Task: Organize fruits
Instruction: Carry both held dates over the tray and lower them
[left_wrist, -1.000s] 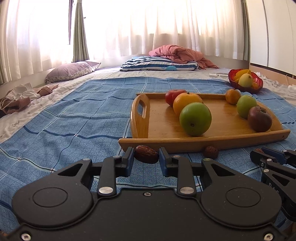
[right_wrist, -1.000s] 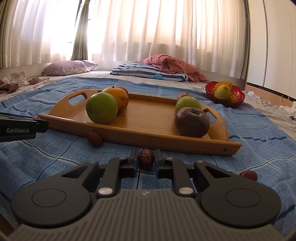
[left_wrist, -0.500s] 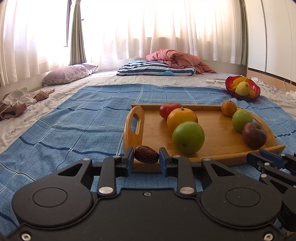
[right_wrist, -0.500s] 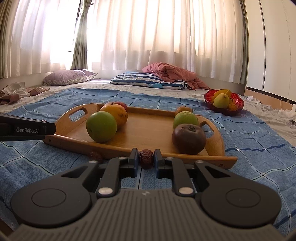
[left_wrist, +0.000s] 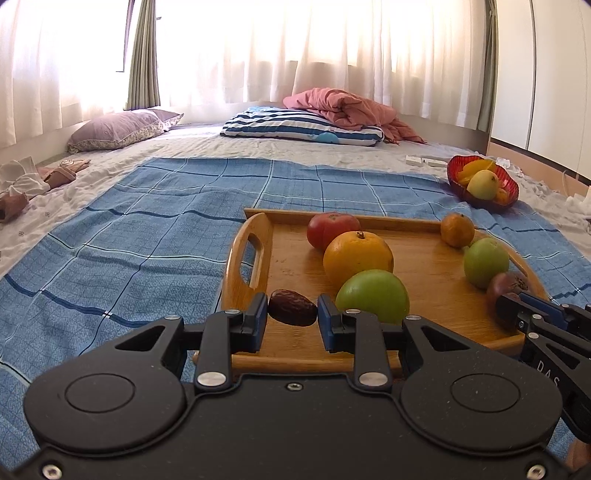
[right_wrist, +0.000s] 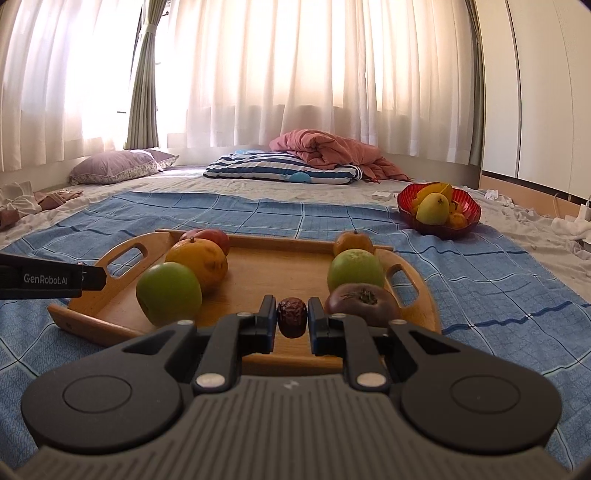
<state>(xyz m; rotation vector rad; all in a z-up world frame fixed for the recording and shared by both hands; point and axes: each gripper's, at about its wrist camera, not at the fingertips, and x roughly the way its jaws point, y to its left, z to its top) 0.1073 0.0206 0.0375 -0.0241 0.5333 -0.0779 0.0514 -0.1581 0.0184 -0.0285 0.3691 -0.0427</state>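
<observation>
My left gripper is shut on a brown date and holds it above the near left corner of the wooden tray. My right gripper is shut on another wrinkled date over the tray's near edge. On the tray lie a green apple, an orange, a red fruit, a small mandarin, a second green apple and a dark purple fruit.
The tray sits on a blue checked cloth on a bed. A red bowl of fruit stands at the back right. A striped pillow, a pink blanket and a purple pillow lie at the far end.
Both grippers have lifted and moved forward with their dates, from the cloth in front of the tray to above its near edge. The loose dates on the cloth have dropped out of view.
</observation>
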